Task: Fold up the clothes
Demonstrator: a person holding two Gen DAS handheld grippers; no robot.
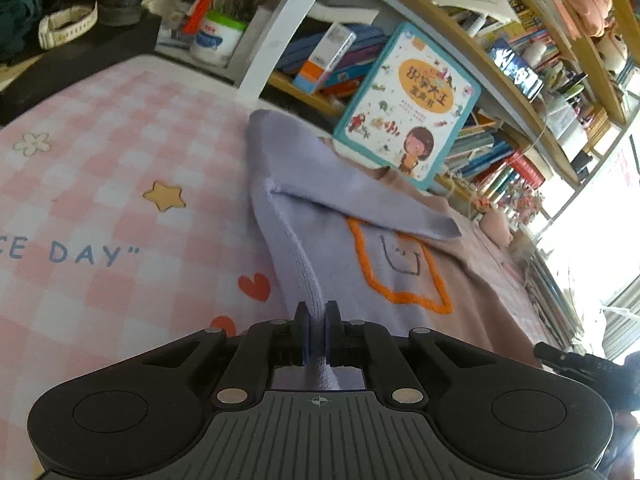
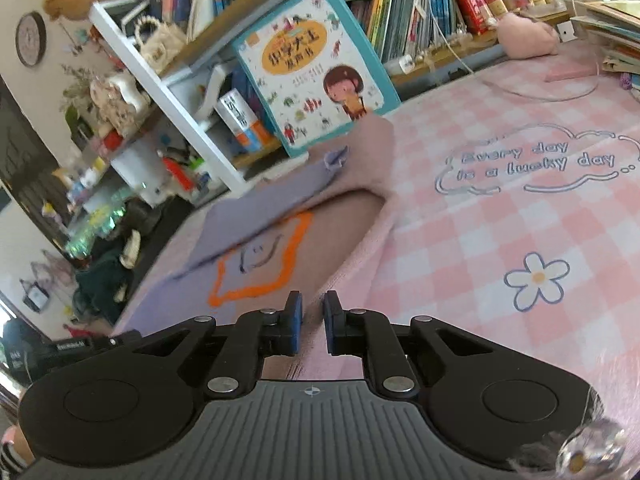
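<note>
A lilac and dusty-pink sweater [image 1: 320, 248] with an orange star outline [image 1: 400, 276] lies on the pink checked sheet [image 1: 100, 208]. One lilac sleeve is folded across its chest. My left gripper [image 1: 317, 316] is shut on the sweater's ribbed lilac hem and lifts it. In the right wrist view the sweater [image 2: 280, 216] lies ahead, pink side on the right. My right gripper [image 2: 312, 312] is shut on the pink ribbed hem [image 2: 340, 292], which passes between the blue pads.
A teal picture book [image 1: 408, 104] leans on the bookshelf [image 1: 520, 80] just behind the sweater; it also shows in the right wrist view [image 2: 312, 68]. A white shelf post [image 1: 280, 28] stands behind. A pink plush [image 2: 528, 36] and a cable [image 2: 540, 96] lie at the far right.
</note>
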